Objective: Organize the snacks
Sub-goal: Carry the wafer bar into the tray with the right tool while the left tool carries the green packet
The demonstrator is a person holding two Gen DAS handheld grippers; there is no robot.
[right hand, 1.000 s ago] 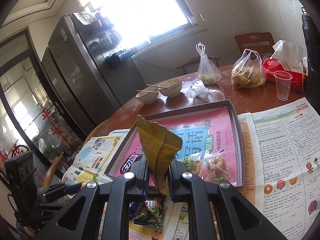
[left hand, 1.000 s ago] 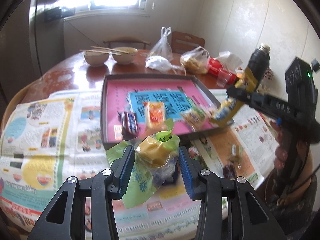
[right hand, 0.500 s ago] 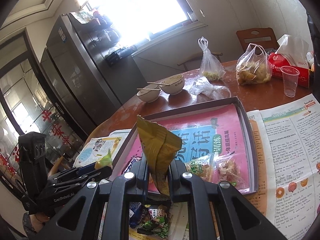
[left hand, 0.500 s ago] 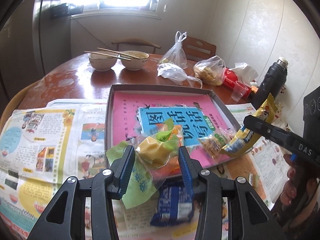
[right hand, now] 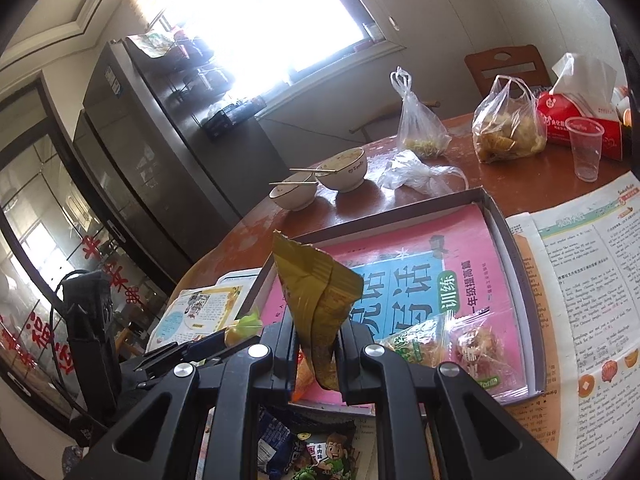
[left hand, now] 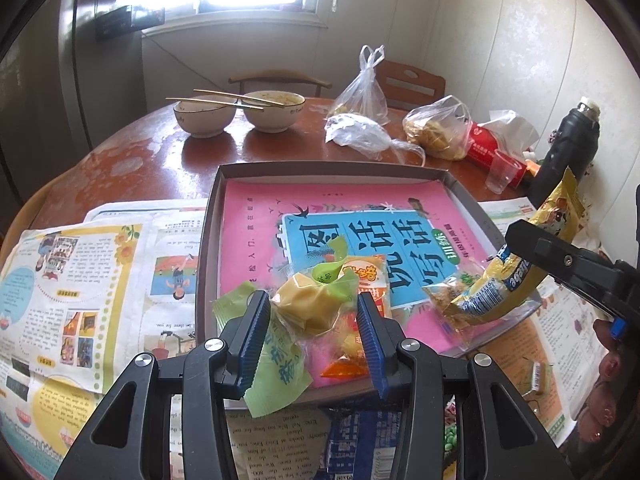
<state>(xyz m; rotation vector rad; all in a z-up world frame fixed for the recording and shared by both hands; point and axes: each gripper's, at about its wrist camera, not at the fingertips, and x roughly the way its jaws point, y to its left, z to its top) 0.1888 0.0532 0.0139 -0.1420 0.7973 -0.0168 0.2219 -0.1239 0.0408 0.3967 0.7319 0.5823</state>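
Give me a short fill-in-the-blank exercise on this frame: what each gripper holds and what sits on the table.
1. The left gripper holds a snack in a ____ wrapper.
2. The right gripper is shut on a ____ packet.
3. Chopsticks lie across two ____ at the table's far side.
4. The tray is lined with a ____ book cover.

Missing words: green; yellow; bowls; pink

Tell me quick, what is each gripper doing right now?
Left gripper: closed on a green-wrapped yellow snack.
Right gripper: shut tight on a yellow snack packet.
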